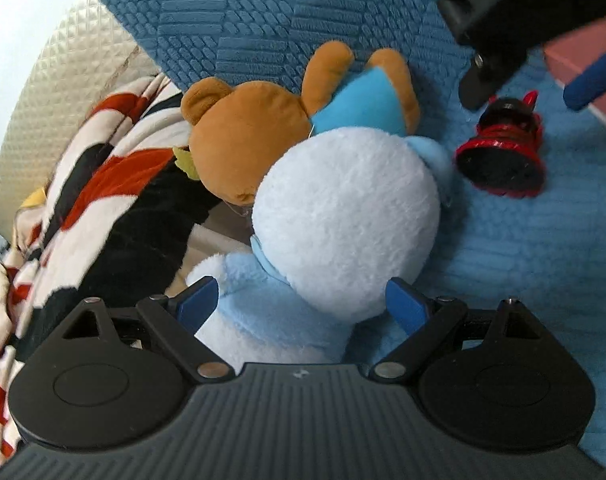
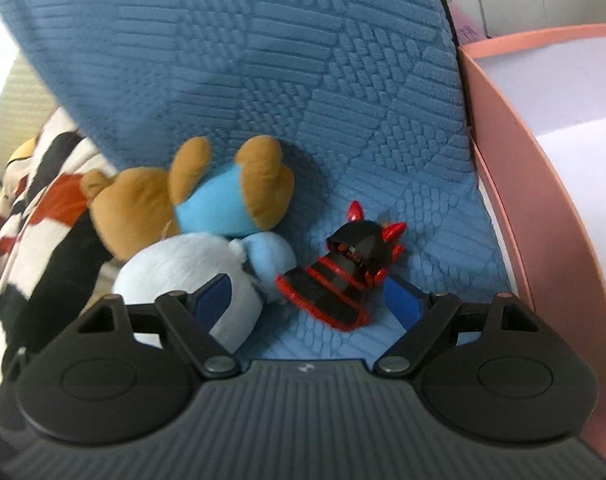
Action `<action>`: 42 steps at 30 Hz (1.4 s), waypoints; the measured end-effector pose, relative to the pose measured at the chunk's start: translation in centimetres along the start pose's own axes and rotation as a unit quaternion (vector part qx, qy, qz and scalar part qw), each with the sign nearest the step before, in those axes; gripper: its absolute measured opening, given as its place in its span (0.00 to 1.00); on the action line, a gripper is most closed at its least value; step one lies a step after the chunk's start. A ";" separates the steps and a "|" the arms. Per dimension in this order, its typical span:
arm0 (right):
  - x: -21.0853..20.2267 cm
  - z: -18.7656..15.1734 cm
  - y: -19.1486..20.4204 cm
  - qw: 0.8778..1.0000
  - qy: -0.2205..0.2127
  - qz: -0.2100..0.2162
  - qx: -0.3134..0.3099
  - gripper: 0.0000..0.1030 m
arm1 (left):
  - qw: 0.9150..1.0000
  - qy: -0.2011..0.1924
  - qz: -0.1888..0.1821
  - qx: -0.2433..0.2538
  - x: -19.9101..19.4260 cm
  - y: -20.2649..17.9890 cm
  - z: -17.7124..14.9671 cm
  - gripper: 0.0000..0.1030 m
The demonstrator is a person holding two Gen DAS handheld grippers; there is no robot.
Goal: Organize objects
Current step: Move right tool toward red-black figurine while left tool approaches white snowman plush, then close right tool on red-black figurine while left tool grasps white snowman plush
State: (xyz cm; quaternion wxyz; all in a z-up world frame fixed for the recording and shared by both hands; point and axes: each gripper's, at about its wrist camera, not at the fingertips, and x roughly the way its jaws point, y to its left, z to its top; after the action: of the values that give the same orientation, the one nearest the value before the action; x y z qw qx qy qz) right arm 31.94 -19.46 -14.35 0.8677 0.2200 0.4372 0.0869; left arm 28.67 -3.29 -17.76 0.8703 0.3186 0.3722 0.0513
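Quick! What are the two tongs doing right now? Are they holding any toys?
Left tongs: open, holding nothing, either side of the white and blue plush toy.
Right tongs: open, holding nothing, near the red and black toy.

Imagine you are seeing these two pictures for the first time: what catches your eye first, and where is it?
The big white and pale blue plush toy fills the middle of the left view, lying between the open left gripper. Behind it a brown teddy bear leans against the blue cushion. To their right lies a red and black toy, between the open right gripper, beside a pink box.
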 end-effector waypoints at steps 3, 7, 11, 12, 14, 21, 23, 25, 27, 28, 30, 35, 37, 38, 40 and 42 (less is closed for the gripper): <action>1.3 0.8 -0.4 1.000 0.006 -0.009 0.014 0.83 | 1.000 0.002 0.000 0.024 1.0 -0.5 0.0 0.92; 3.2 1.5 -1.2 0.999 0.021 -0.025 0.034 0.83 | 0.998 -0.002 0.012 0.065 1.9 -1.4 -0.1 0.96; 4.7 2.0 -2.0 0.997 0.036 -0.031 0.061 0.82 | 0.995 -0.007 0.018 0.098 2.3 -2.1 -0.2 0.98; 5.1 2.1 -2.2 0.997 0.036 -0.030 0.067 0.82 | 0.994 -0.008 0.021 0.108 2.5 -2.3 -0.2 0.98; 5.8 2.2 -2.4 0.996 0.042 -0.035 0.072 0.82 | 0.991 -0.012 0.024 0.131 2.7 -2.8 -0.4 0.98; 7.6 2.7 -3.7 0.991 0.064 -0.034 0.113 0.77 | 0.987 -0.018 0.006 0.157 3.7 -2.8 -0.2 0.98; 7.7 2.9 -4.1 0.989 0.068 -0.023 0.127 0.77 | 0.987 -0.015 0.000 0.163 4.1 -2.9 0.0 0.98; 8.0 3.0 -4.6 0.987 0.072 -0.020 0.139 0.75 | 0.985 -0.011 0.000 0.172 4.6 -3.1 0.1 0.98; 8.1 3.0 -4.8 0.987 0.074 -0.022 0.141 0.71 | 0.984 -0.006 0.004 0.179 5.2 -3.3 0.2 0.98; 8.1 3.0 -4.9 0.987 0.074 -0.021 0.140 0.71 | 0.984 -0.004 0.005 0.179 5.4 -3.3 0.3 0.98; 8.2 3.1 -4.9 0.988 0.076 -0.019 0.136 0.67 | 0.984 -0.001 0.002 0.177 5.7 -3.1 0.5 0.98; 7.9 2.9 -4.8 0.989 0.078 -0.017 0.122 0.62 | 0.986 0.003 -0.001 0.167 5.8 -2.6 0.8 0.97; 7.6 2.9 -4.4 0.991 0.077 -0.022 0.105 0.62 | 0.987 0.004 -0.002 0.162 5.5 -2.3 1.0 0.94; 7.4 2.9 -4.2 0.992 0.076 -0.021 0.095 0.61 | 0.987 0.003 -0.004 0.159 5.4 -2.2 1.1 0.93; 7.2 3.1 -3.7 0.994 0.071 -0.013 0.080 0.60 | 0.988 0.001 -0.008 0.152 5.1 -1.8 1.2 0.91; 6.6 3.1 -3.2 0.996 0.061 -0.011 0.060 0.55 | 0.990 -0.001 -0.015 0.142 4.7 -1.4 1.3 0.90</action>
State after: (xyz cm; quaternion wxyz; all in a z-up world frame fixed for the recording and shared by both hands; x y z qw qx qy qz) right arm 38.27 -21.02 -18.98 0.8253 0.2613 0.4965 0.0645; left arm 32.74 -3.52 -20.78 0.8172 0.4333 0.3796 -0.0151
